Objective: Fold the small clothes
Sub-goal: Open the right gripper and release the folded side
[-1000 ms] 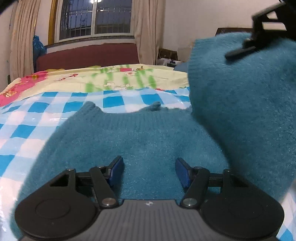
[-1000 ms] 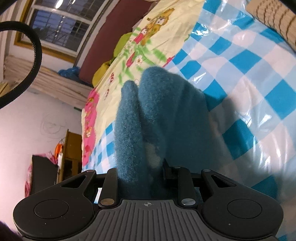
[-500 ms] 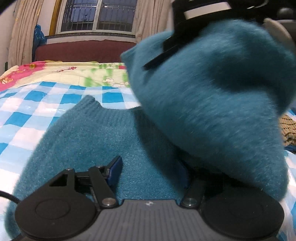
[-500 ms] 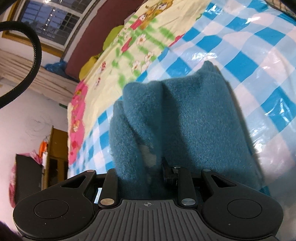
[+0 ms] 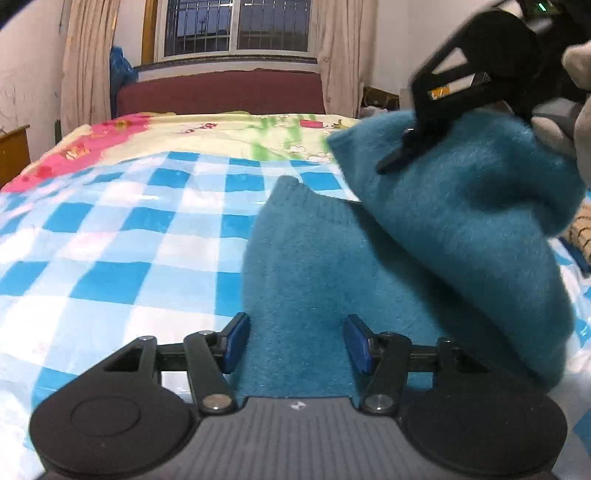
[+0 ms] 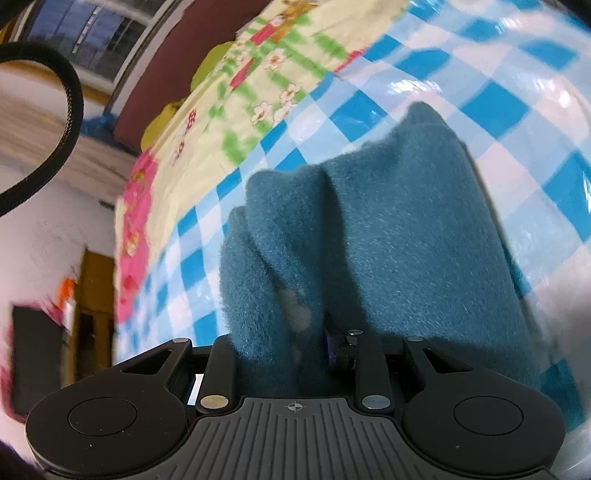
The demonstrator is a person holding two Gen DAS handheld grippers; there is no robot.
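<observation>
A fuzzy teal sweater (image 5: 314,280) lies on the blue-and-white checked cloth (image 5: 122,236) on the bed. My left gripper (image 5: 295,339) is open, its blue pads either side of the sweater's near edge. My right gripper (image 6: 291,343) is shut on a raised fold of the sweater (image 6: 388,229) and holds it up over the flat part. It also shows in the left wrist view (image 5: 443,122), above the lifted fold (image 5: 472,221) at the right.
A floral sheet (image 5: 221,129) covers the far half of the bed, with a dark red headboard (image 5: 221,92) and a barred window (image 5: 236,26) behind. A wooden cabinet (image 6: 92,288) stands beside the bed. A woven mat (image 5: 581,229) lies at the right.
My right gripper has carried the lifted fold leftward and down over the flat sweater. My left gripper has shifted left, so the sweater's left edge sits between its pads.
</observation>
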